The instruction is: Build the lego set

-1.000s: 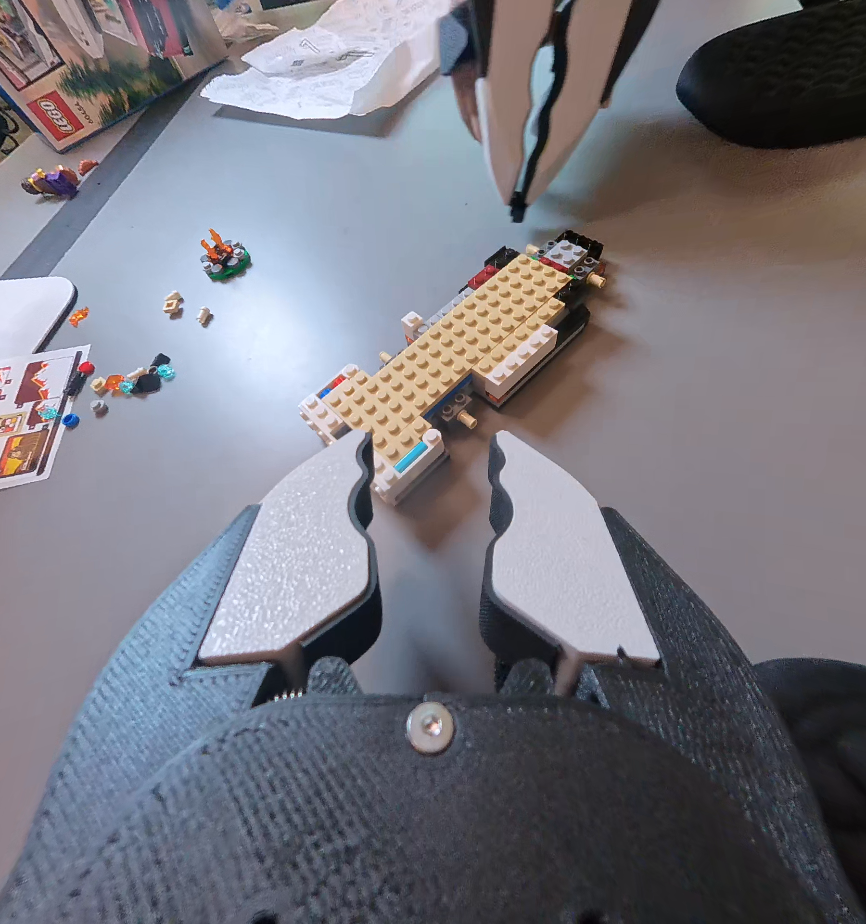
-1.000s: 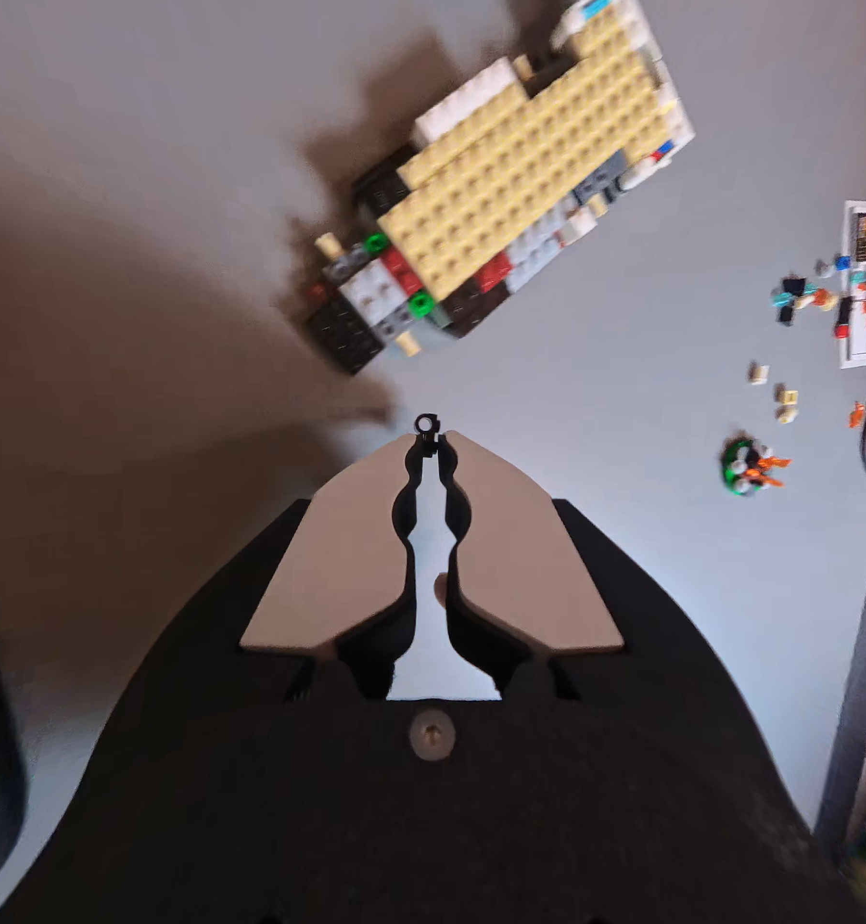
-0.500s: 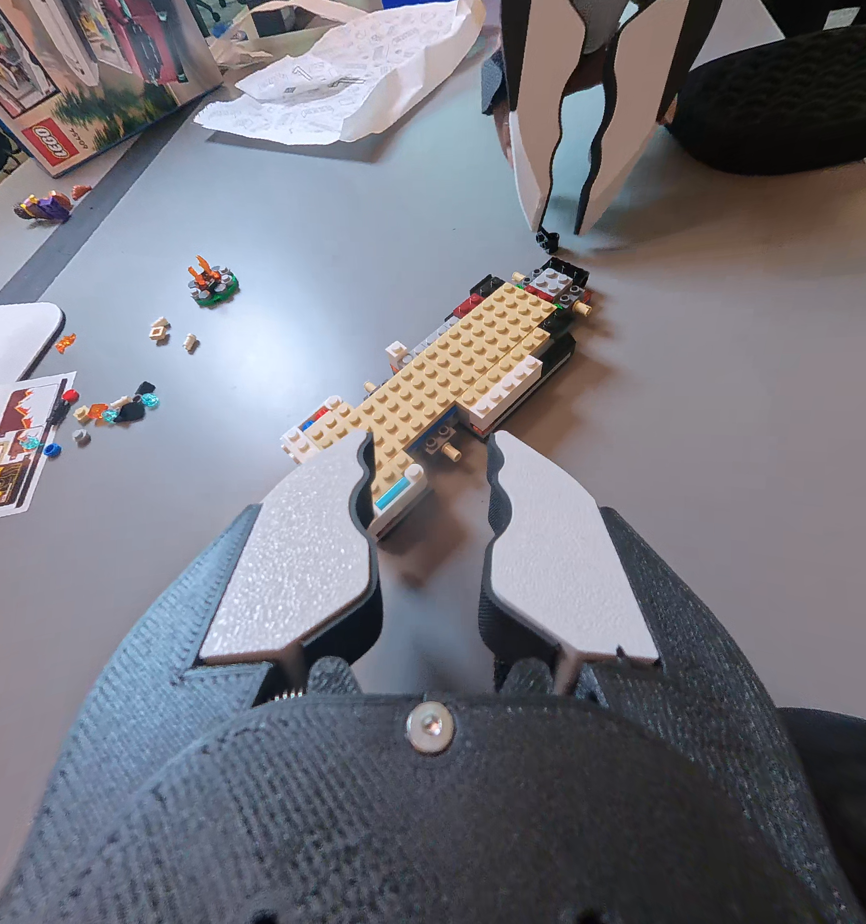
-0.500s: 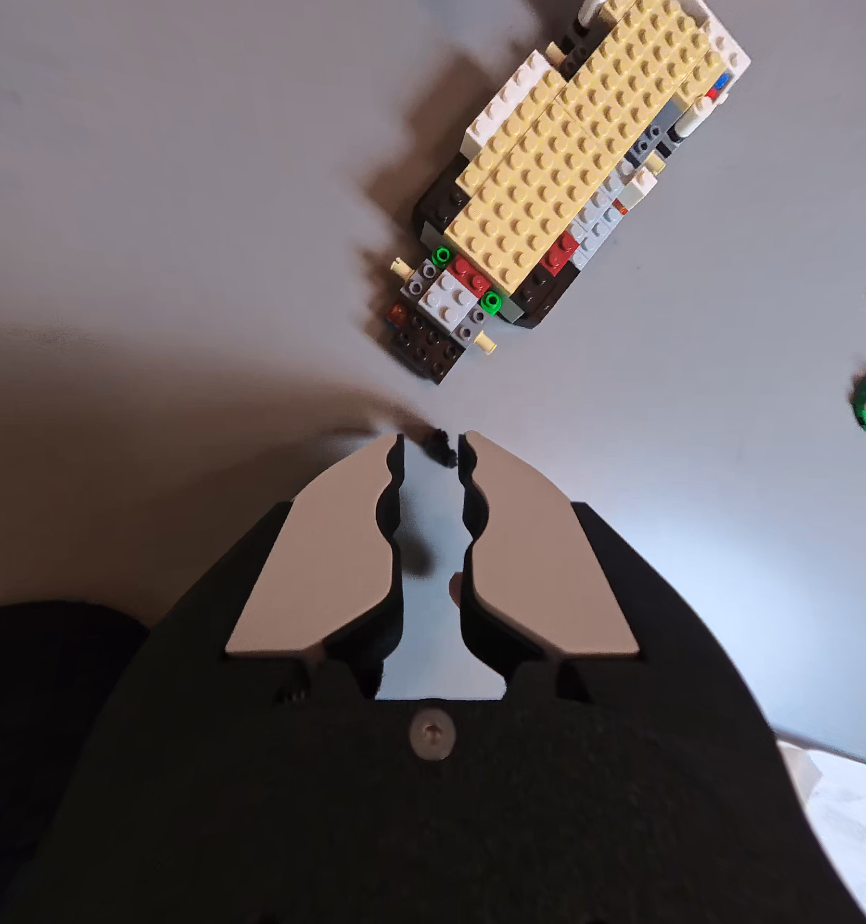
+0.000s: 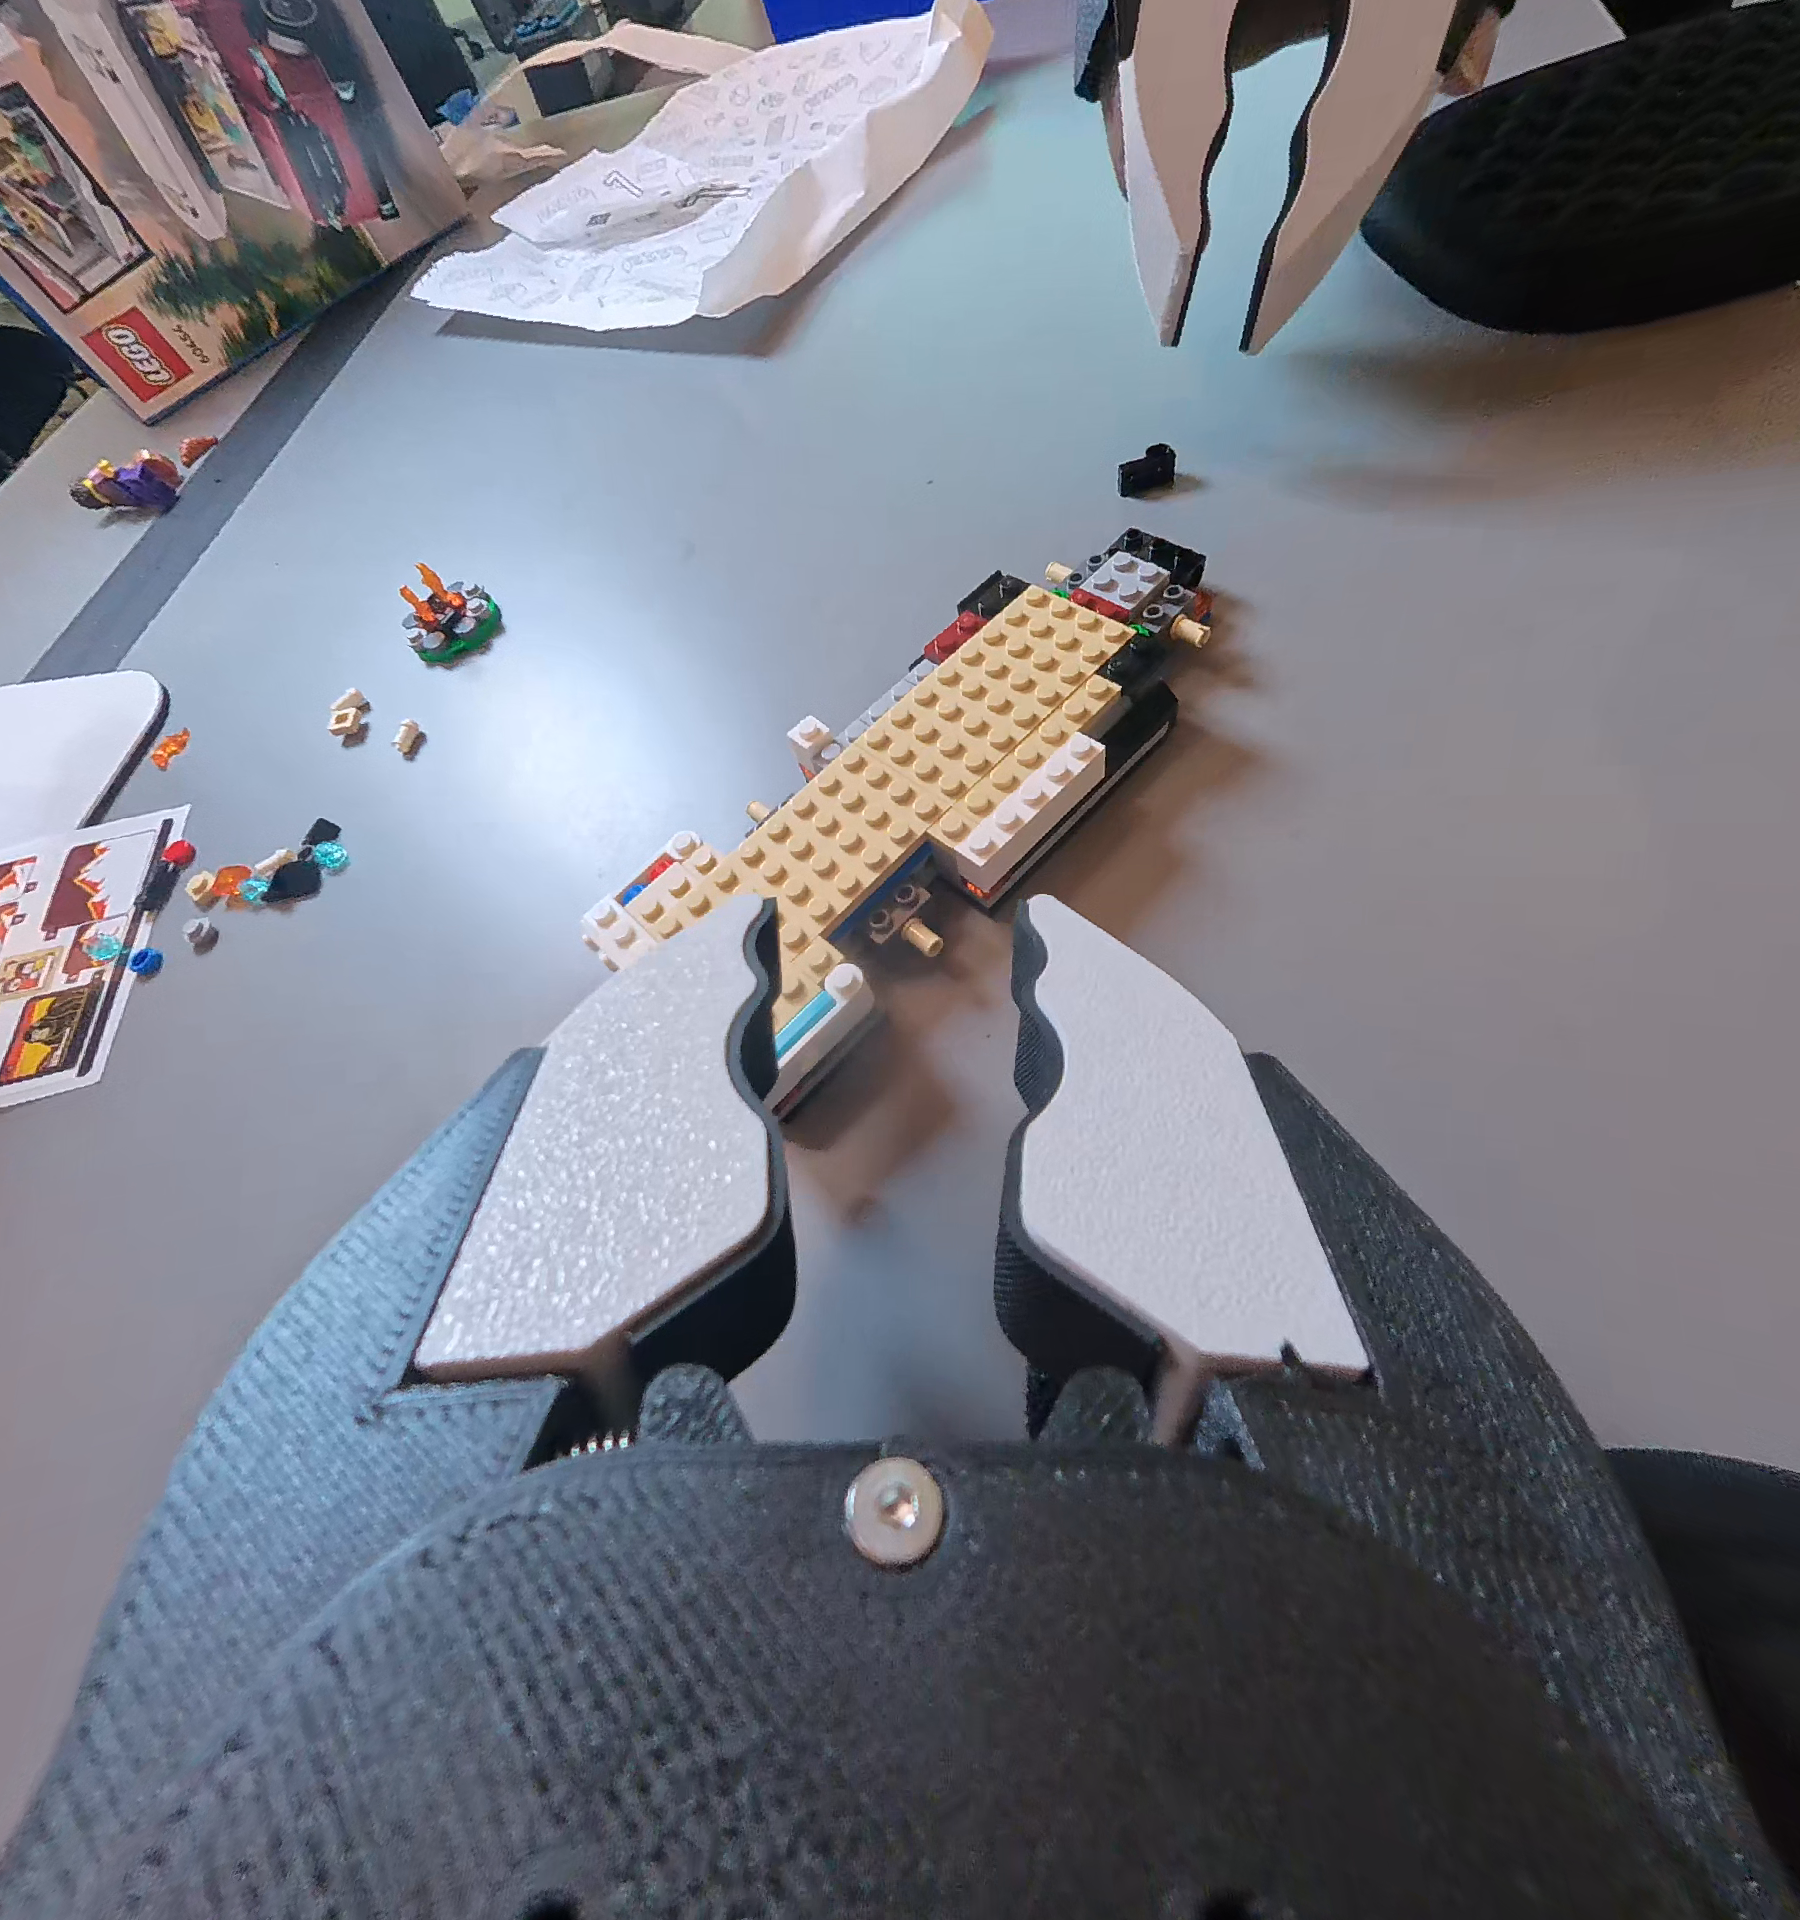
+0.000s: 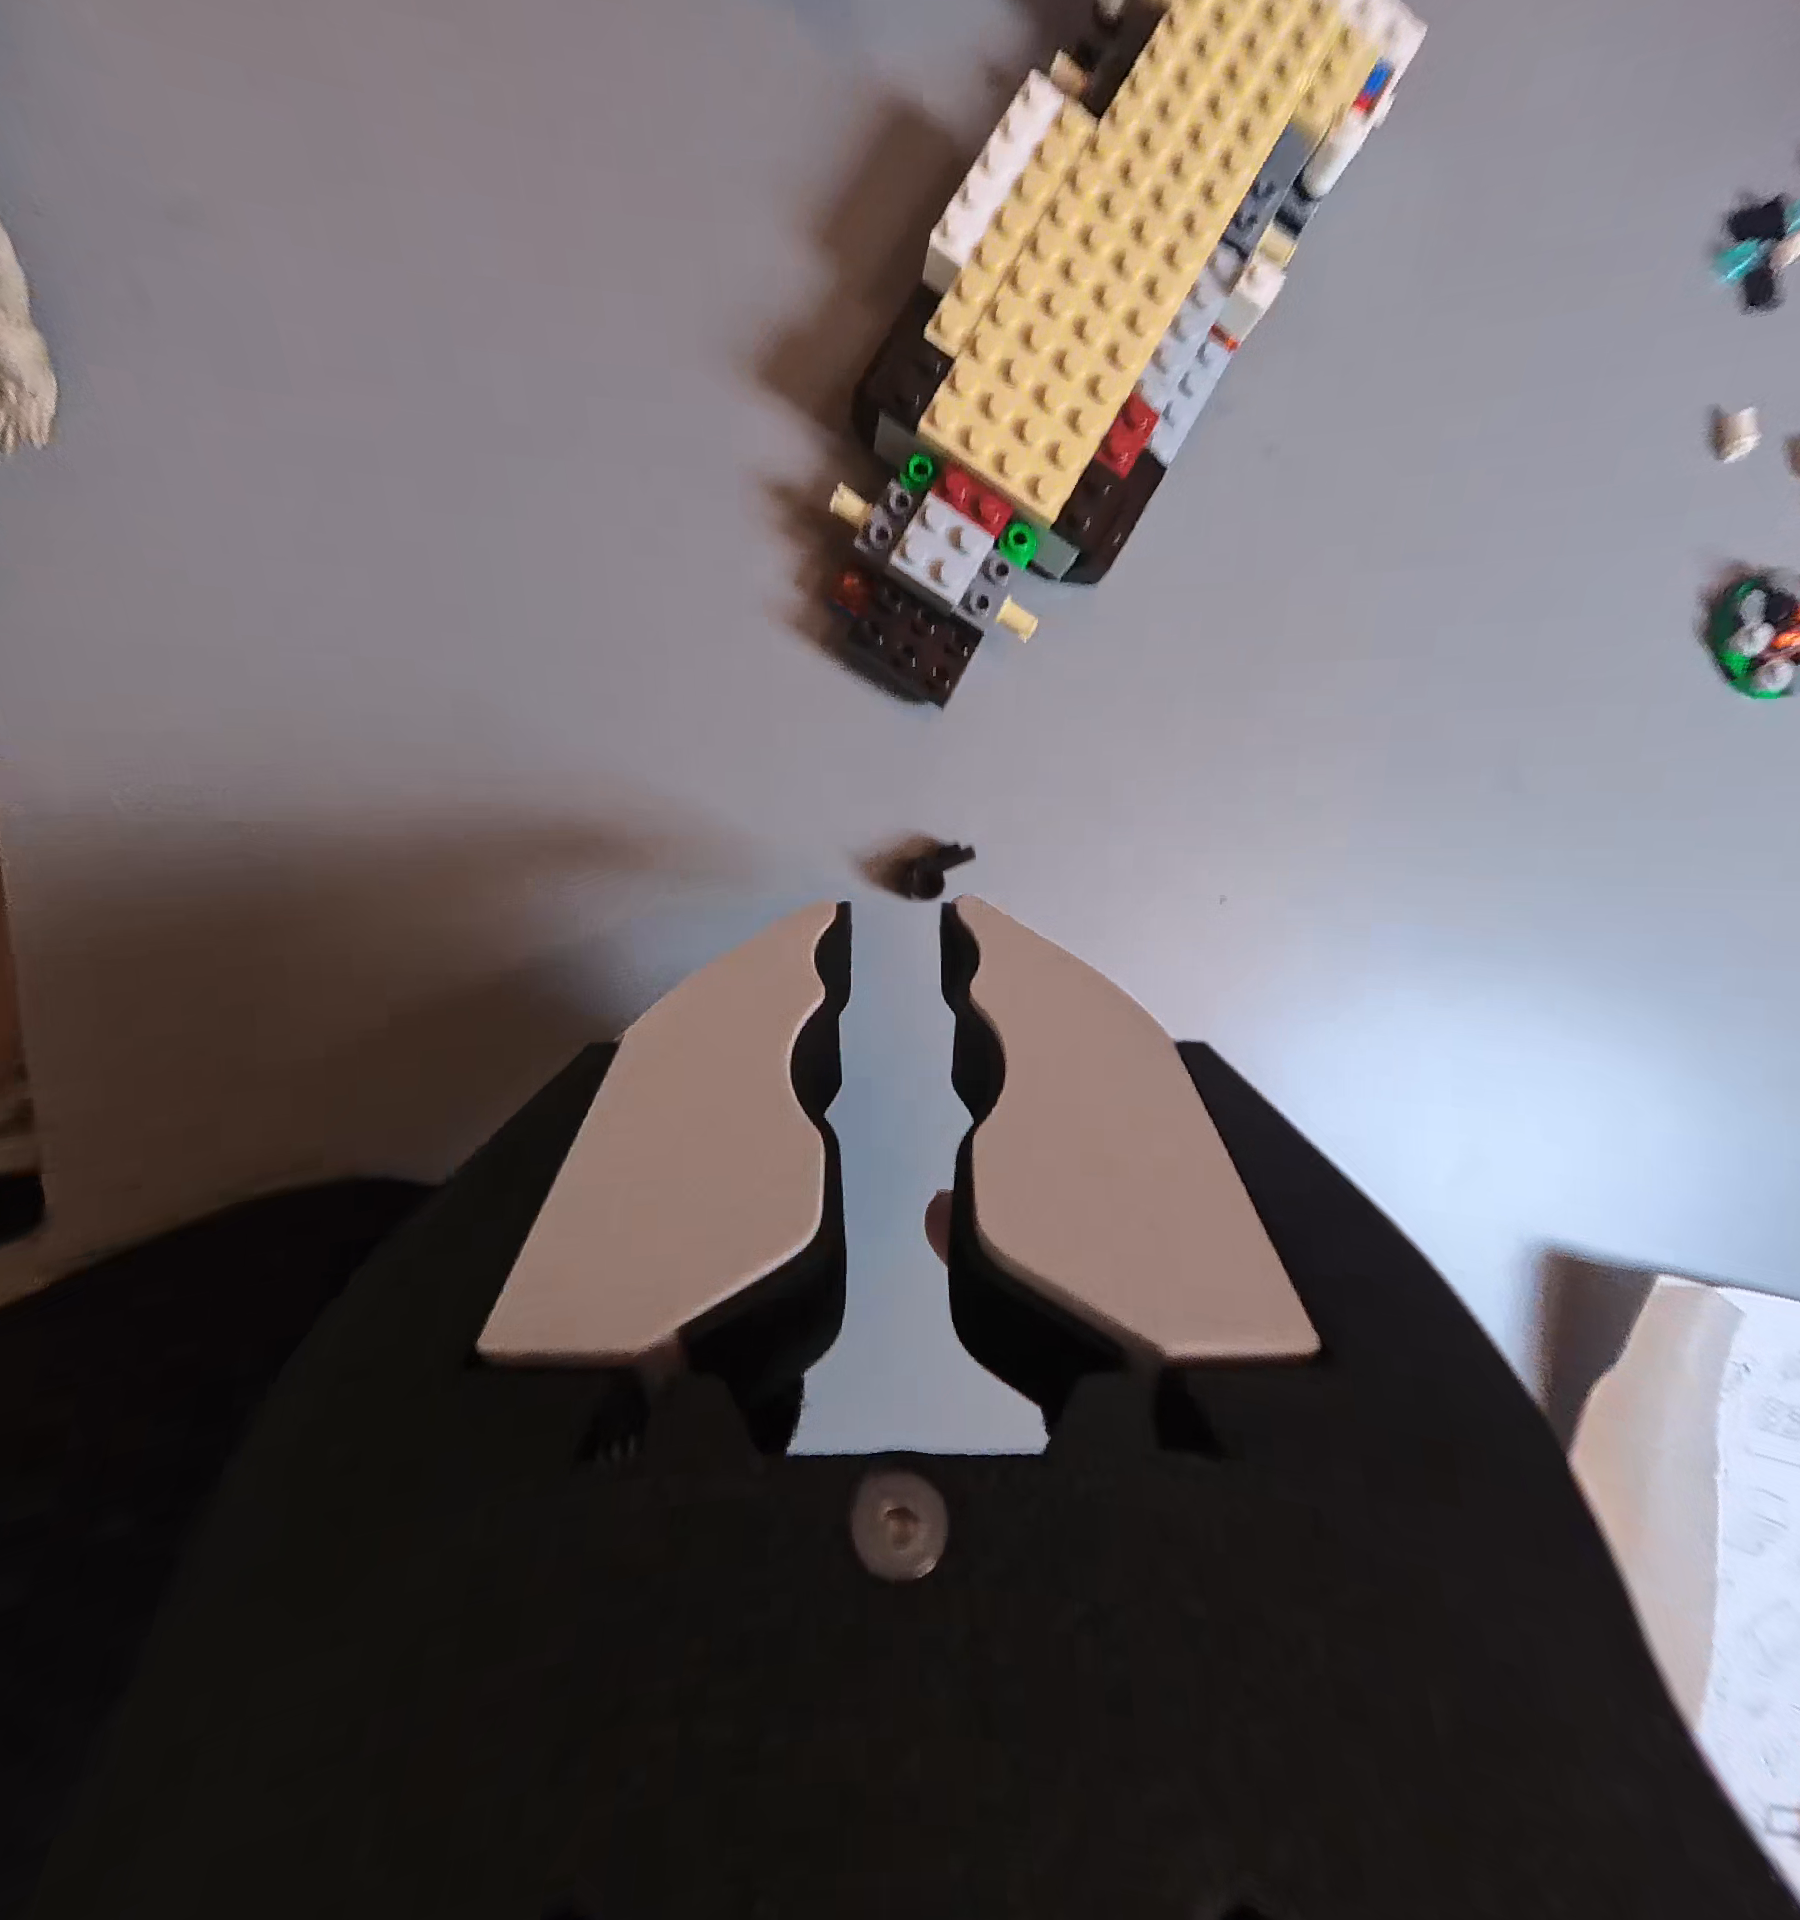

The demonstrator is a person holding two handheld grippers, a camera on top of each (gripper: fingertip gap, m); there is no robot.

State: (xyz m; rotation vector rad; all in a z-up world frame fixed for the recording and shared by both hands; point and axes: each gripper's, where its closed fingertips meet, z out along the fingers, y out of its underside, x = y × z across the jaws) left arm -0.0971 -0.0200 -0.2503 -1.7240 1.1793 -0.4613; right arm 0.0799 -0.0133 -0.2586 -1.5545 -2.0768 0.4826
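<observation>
Grey and matt, the bench [image 5: 1498, 935] carries a long flat brick model with a tan studded top and black, white and red bricks along its edges [image 5: 937, 758], lying aslant across the middle of the left wrist view. Your left tool [image 5: 891, 914] sits low at the model's near end with its jaws set wide: the left finger [image 5: 667, 1039] lies against the white and light-blue corner, while the right one stands clear of the bricks over bare bench, so nothing is pinched; it looks placed to steady that end. Your right tool [image 6: 896, 906] hangs above the bench at the top of that view, jaws parted a little and empty. A small black brick piece [image 6: 932, 868] lies loose on the bench just beyond its fingertips, apart from them and near the model's dark far end. Loose small pieces [image 5: 252, 883] and a printed sheet [image 5: 23, 956] lie at the left edge, well clear of both tools
</observation>
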